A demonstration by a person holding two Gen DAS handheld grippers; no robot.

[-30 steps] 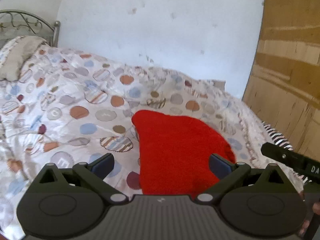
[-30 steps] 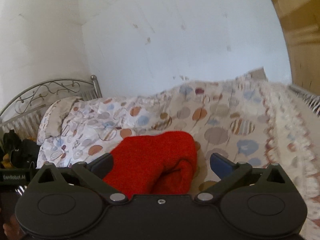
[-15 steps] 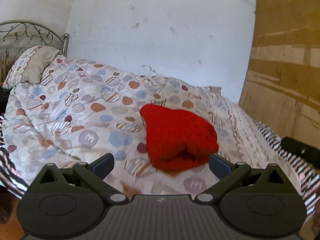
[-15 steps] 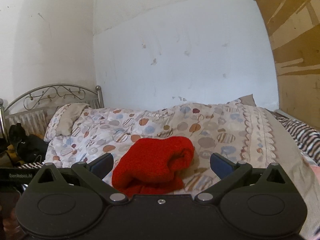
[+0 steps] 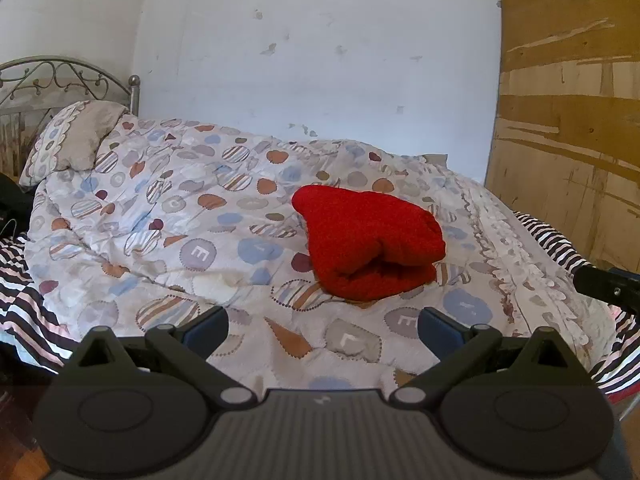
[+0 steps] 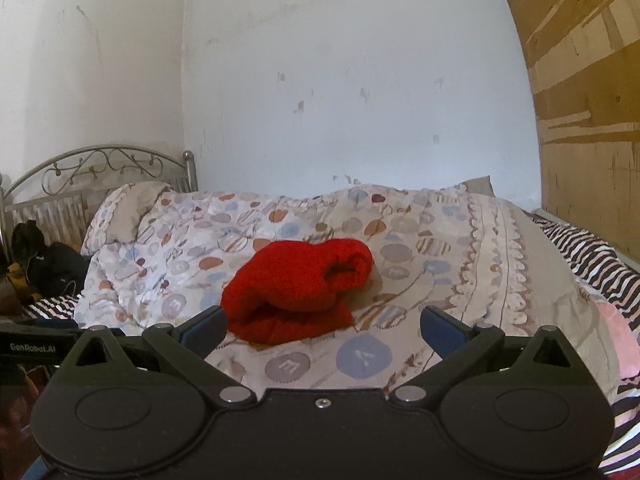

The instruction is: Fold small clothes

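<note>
Right wrist view: folded red garment [image 6: 298, 290] on quilt [image 6: 400, 248]; "GenRobot.AI" on left gripper [image 6: 32, 347]. Left gripper [image 5: 323, 326] and right gripper [image 6: 324, 326] spread, empty.

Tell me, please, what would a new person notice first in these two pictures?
First, the bright red folded garment, lying alone near the middle of the spotted quilt. Next, the open jaws of the left gripper and right gripper in the foreground, both short of the garment and holding nothing.

"GenRobot.AI" on left tool [image 6: 32, 347], "E" on quilt [image 5: 198, 254]
</note>
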